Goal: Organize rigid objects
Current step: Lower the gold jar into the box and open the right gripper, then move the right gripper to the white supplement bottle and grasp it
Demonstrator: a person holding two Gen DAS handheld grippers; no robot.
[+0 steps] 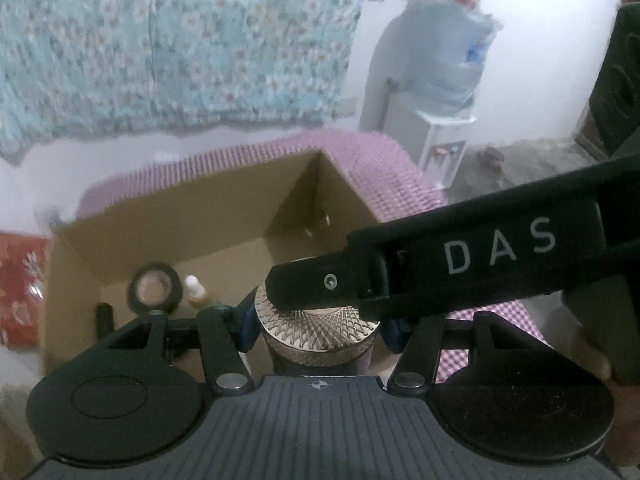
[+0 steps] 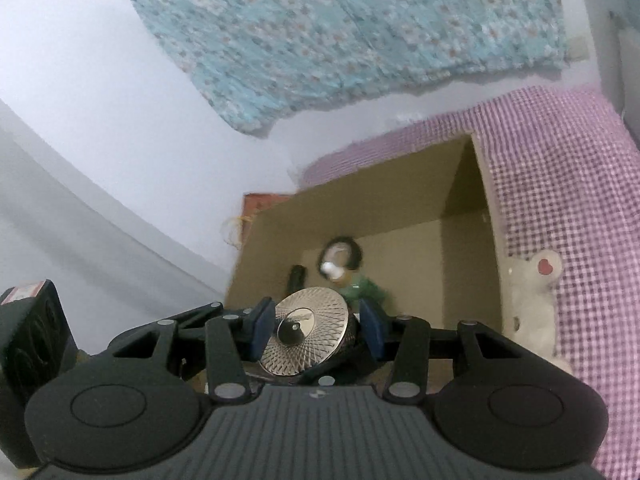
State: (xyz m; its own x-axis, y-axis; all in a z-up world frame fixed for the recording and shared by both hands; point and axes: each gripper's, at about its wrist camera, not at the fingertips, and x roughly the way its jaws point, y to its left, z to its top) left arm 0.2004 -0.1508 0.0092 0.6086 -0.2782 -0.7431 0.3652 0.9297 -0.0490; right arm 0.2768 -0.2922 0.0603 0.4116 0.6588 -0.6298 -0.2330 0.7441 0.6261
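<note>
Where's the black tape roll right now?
The black tape roll stands inside the cardboard box, against its back wall toward the left in the left wrist view, beside a small white-capped bottle.

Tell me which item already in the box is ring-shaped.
The black tape roll, standing against the cardboard box's back wall with a see-through centre. The small white-capped bottle and the black stick beside it are solid.

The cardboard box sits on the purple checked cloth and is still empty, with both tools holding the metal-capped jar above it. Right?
Not quite: the cardboard box is not empty. The right wrist view shows a black tape roll, a small white-capped bottle and a small black object already inside. The rest holds: it sits on the purple checked cloth, and both the left tool and the right tool hold the metal-capped jar.
</note>
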